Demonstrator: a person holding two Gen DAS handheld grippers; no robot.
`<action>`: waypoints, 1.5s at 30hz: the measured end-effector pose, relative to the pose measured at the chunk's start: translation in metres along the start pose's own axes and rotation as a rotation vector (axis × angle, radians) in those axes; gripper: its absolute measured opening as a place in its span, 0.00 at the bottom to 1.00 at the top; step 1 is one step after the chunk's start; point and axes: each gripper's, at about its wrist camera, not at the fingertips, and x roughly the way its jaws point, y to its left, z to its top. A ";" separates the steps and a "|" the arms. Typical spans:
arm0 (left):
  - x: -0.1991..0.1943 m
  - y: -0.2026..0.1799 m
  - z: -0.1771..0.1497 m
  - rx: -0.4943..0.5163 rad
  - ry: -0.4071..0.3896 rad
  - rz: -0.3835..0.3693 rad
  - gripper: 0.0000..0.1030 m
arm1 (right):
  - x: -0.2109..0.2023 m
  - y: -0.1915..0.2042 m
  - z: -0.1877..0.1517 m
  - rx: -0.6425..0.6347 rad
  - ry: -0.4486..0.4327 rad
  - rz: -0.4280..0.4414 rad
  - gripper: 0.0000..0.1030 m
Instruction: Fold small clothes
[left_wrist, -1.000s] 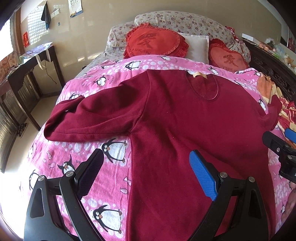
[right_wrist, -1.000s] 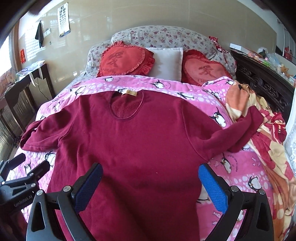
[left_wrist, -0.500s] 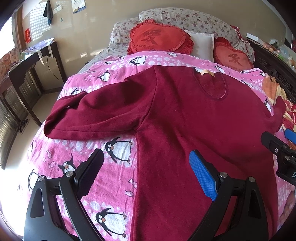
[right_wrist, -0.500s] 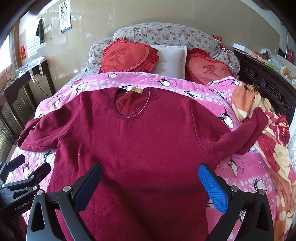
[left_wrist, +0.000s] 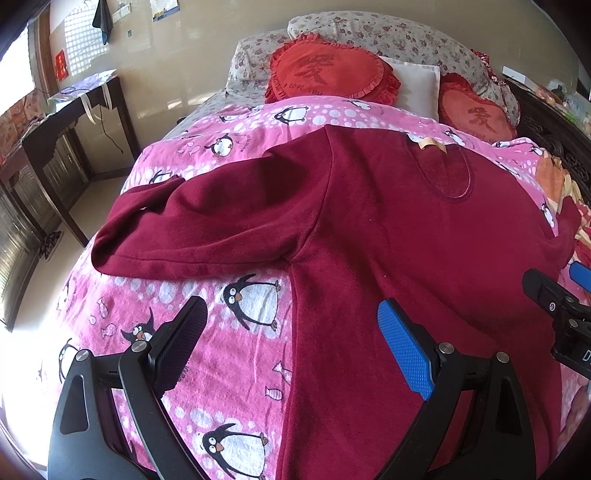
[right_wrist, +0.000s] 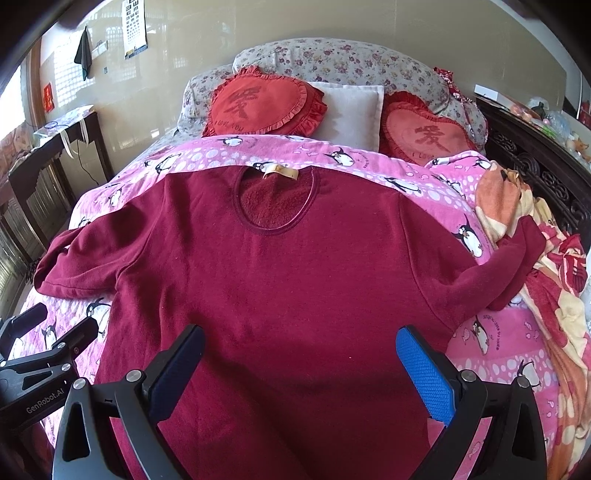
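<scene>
A dark red long-sleeved shirt (right_wrist: 295, 266) lies flat, front up, on a pink penguin blanket (right_wrist: 498, 343), collar toward the pillows, both sleeves spread out. It also shows in the left wrist view (left_wrist: 406, 240). My left gripper (left_wrist: 291, 339) is open and empty, hovering over the shirt's left side edge below the left sleeve (left_wrist: 207, 229). My right gripper (right_wrist: 301, 358) is open and empty above the shirt's lower body. The right sleeve (right_wrist: 517, 266) ends on a crumpled orange blanket. Each gripper shows at the edge of the other's view.
Two red heart cushions (right_wrist: 258, 103), a white pillow (right_wrist: 351, 110) and floral pillows lie at the head of the bed. A crumpled orange and red blanket (right_wrist: 554, 288) lies on the right. A dark carved headboard side (right_wrist: 535, 170) is right; a dark desk (left_wrist: 62, 122) stands left.
Both grippers have moved forward and lower toward the shirt, which now looks larger and closer. Both stay open. The shirt has not moved.
</scene>
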 end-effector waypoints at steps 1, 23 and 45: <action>0.001 0.001 0.000 -0.002 0.002 0.000 0.91 | 0.001 0.001 0.000 0.001 0.002 0.003 1.00; 0.018 0.035 0.005 -0.042 0.030 0.020 0.91 | 0.022 0.030 0.002 -0.047 0.041 0.035 1.00; 0.102 0.207 0.056 -0.153 0.101 0.247 0.91 | 0.037 0.081 0.008 -0.135 0.064 0.134 1.00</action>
